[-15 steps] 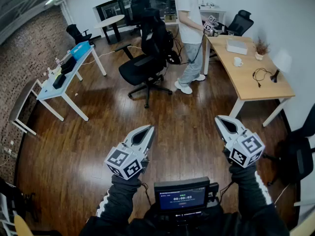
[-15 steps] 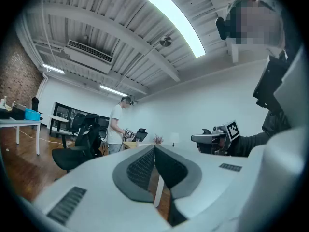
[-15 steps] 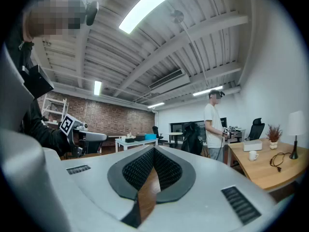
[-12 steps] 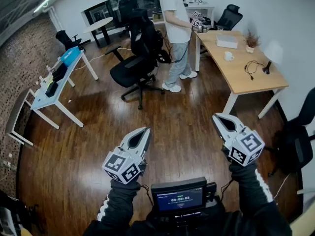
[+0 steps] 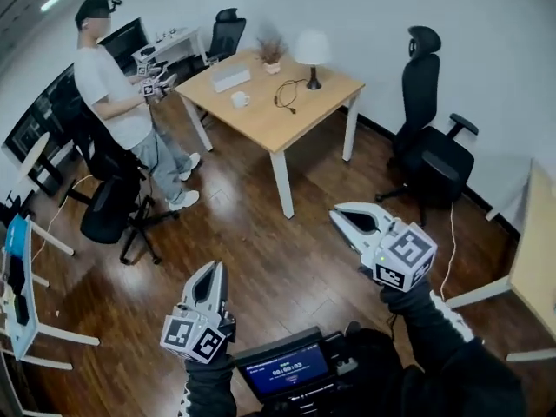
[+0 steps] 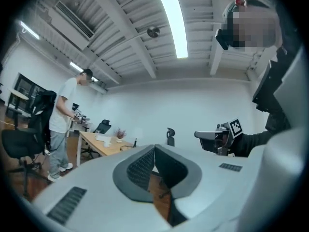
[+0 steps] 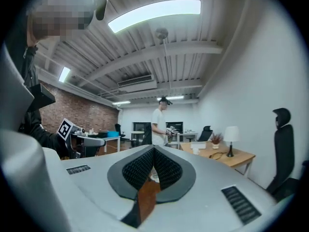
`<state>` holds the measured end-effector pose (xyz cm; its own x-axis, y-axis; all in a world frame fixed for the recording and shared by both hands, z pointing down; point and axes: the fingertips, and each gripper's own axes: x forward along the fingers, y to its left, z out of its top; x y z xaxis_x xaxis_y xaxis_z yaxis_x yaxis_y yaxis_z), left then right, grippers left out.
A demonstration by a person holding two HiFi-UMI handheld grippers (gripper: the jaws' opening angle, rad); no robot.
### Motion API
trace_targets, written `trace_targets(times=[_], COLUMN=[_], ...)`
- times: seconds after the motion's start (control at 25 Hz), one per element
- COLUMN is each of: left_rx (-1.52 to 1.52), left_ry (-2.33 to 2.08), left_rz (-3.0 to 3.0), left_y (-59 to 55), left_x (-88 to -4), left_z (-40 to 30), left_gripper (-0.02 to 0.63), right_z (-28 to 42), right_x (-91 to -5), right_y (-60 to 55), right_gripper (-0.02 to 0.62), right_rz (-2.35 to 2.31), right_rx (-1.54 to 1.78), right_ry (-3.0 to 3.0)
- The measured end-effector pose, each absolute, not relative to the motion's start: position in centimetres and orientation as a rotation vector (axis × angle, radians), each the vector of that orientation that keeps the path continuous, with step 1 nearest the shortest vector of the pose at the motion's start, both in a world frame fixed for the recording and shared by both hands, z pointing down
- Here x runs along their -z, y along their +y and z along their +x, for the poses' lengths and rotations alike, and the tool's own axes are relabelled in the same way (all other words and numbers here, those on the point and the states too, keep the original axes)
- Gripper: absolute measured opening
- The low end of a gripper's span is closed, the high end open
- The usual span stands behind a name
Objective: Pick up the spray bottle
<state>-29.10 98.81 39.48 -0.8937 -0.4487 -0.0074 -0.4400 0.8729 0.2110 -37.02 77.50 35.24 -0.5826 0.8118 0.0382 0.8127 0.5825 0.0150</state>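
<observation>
left claw together, empty | right claw same | spray bottle: in no view, maybe too small to spot | likely light, slick plastic; grip neck under trigger

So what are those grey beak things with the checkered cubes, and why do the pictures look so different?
Those are two grippers, like big tongs, and a person holds one in each hand. The cubes are part of them. One picture comes from a camera on the person's head, looking down: there you see the left gripper and the right gripper. The other two come from small cameras riding on each gripper, looking along its jaws. Both pairs of jaws are shut and hold nothing. Ahead stands a wooden desk with a lamp, a mug and a small plant. Another person stands near it, and a black chair is by the wall. I can't spot a spray bottle.
</observation>
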Motion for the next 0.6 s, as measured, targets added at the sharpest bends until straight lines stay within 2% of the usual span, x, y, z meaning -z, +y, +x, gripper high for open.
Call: trace_targets(times=[0.08, 0.12, 0.48, 0.6], left_rx=[0.288, 0.268, 0.263, 0.236], left_ry=[-2.967, -2.951, -2.793, -2.669], left_rz=[0.848, 0.914, 1.351, 1.546], left_y=[92.8, 89.6, 51.9, 36.9], left_x=[-39.3, -39.2, -36.8, -37.5], left_z=[-31.2, -32.3, -41.6, -41.8], left_gripper=[0.009, 0.009, 0.009, 0.009], right_z=[-36.9, -36.9, -35.9, -32.4], right_x=[-35.4, -35.6, -35.8, -36.7], right_y=[70.6, 67.0, 29.0, 15.5], right_gripper=[0.000, 0.042, 0.043, 0.043], right_rz=[-1.293, -1.222, -0.683, -0.453], right_rx=[0.045, 0.039, -0.015, -0.028], right_ry=[-2.858, -2.902, -3.104, -3.136])
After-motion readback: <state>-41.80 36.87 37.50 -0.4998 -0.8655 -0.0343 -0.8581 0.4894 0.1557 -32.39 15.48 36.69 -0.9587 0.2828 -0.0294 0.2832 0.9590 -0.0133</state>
